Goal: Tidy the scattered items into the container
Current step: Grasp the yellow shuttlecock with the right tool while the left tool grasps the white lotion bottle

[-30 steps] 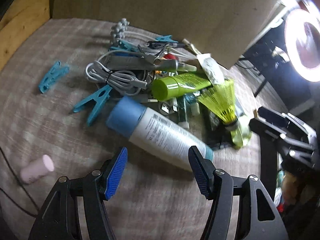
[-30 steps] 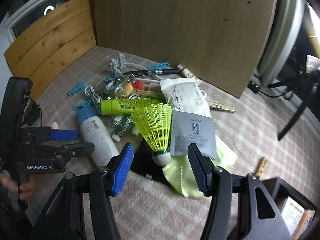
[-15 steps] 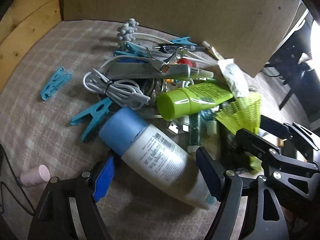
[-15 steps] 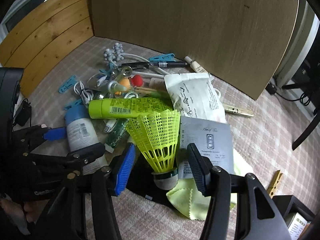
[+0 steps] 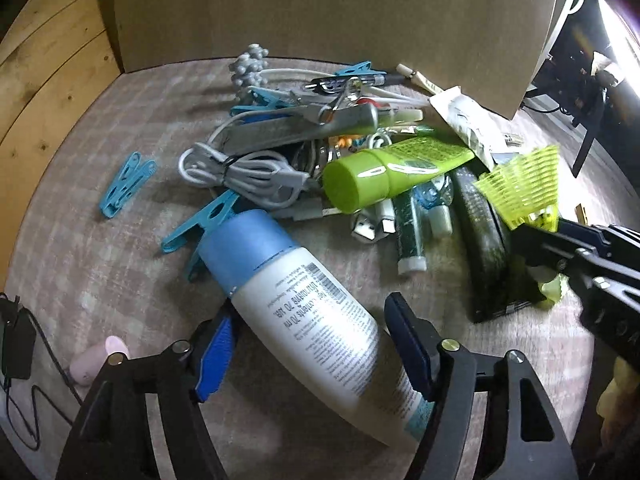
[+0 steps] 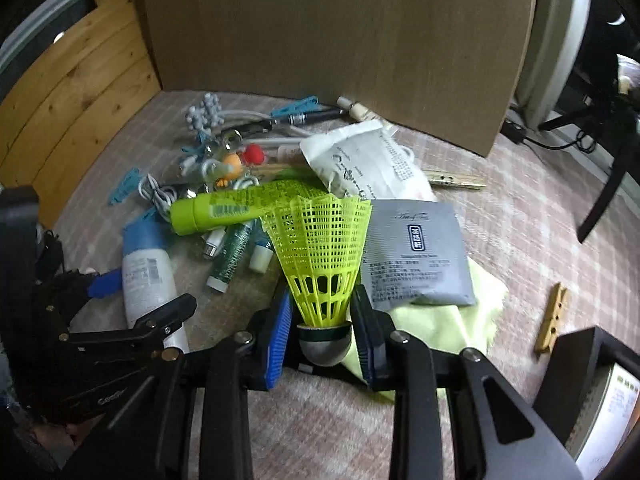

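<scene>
Yellow shuttlecock (image 6: 325, 252) clamped in right tool (image 6: 323, 334), left tool (image 5: 308, 342) wide around white bottle (image 5: 304, 304)

Surface: pale checked fabric cover (image 5: 100, 248), bounded at the rear by a brown board (image 6: 340, 28) and at the left by wooden planks (image 5: 44, 72).
Detached items, left area: blue clothes peg (image 5: 126, 188); pink capped tube (image 5: 94, 362) near the edge.
Central heap: white bottle with blue cap (image 5: 296, 304); second blue peg (image 5: 200, 224) partly under its cap; coiled grey cable (image 5: 248, 176).
Right area: yellow cloth (image 6: 472, 320); two wooden pegs, one near the board (image 6: 452, 178), one beside a black container (image 6: 552, 318).
</scene>
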Demonstrator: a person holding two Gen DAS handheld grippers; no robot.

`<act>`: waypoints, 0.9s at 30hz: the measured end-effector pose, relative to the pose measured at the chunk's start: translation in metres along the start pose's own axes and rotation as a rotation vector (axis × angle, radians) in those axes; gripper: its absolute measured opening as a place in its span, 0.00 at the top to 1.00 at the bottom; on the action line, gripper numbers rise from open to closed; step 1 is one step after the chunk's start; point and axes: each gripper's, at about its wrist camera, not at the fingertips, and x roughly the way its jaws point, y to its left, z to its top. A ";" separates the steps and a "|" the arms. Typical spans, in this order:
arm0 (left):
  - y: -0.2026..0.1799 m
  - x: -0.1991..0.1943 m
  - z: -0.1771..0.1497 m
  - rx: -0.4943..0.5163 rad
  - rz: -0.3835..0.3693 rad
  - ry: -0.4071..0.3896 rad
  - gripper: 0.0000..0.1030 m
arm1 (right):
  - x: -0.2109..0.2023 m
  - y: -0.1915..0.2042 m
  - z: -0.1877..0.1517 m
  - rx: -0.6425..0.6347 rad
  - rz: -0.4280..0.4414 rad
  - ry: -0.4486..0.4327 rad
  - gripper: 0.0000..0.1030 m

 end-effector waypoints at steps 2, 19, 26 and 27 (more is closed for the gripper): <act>0.004 0.000 0.001 0.005 0.002 0.003 0.38 | -0.007 0.001 0.000 0.010 -0.002 -0.010 0.72; 0.009 -0.010 -0.009 0.024 0.006 0.010 0.65 | -0.034 0.007 -0.009 0.018 -0.011 -0.047 0.72; 0.013 -0.016 -0.018 0.045 -0.005 -0.002 0.65 | -0.039 0.012 -0.014 0.025 -0.005 -0.056 0.72; 0.015 -0.016 -0.018 0.033 -0.016 -0.001 0.65 | -0.040 0.012 -0.015 0.028 -0.003 -0.059 0.72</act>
